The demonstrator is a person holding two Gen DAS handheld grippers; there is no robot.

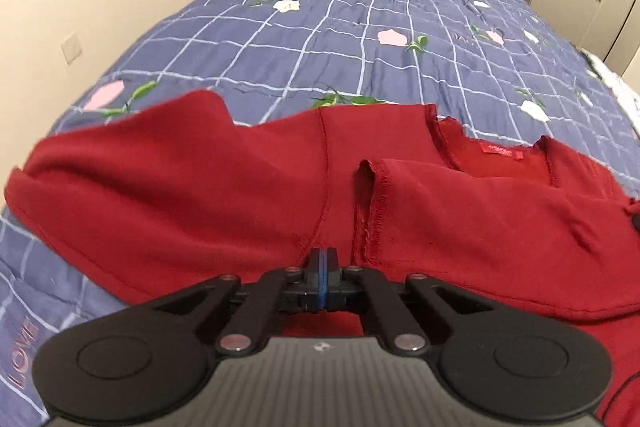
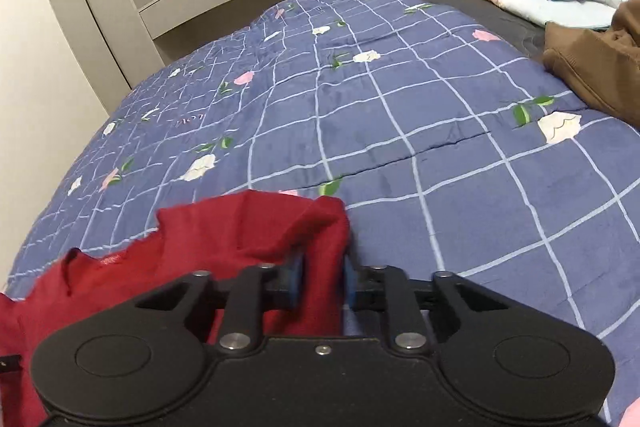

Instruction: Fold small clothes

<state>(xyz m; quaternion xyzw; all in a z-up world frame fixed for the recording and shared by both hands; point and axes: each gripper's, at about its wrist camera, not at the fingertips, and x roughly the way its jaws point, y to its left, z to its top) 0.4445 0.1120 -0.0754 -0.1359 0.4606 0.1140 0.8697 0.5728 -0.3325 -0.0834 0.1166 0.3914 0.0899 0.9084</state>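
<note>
- Folding the red top (image 1: 200, 187) goes best if both grips act as a pair; it lies across the near edge of the blue checked quilt (image 1: 360, 59), neckline and label (image 1: 502, 151) facing the far side.
- Left gripper (image 1: 324, 255) has its blue pads pressed together, apparently pinching a fold of red cloth beside the stitched sleeve hem (image 1: 376, 211); keep that pinch firm.
- Right gripper (image 2: 320, 275) has its jaws parted, with a bunch of the top's right end sitting between the pads (image 2: 298, 277); they are not clamped on it, so close fully before lifting.
- Carry both ends at one height so the cloth does not twist.
- Lay edges flush and smooth the crease against the quilt.
- Keep well apart from the brown garment (image 2: 592, 67) at far right.
</note>
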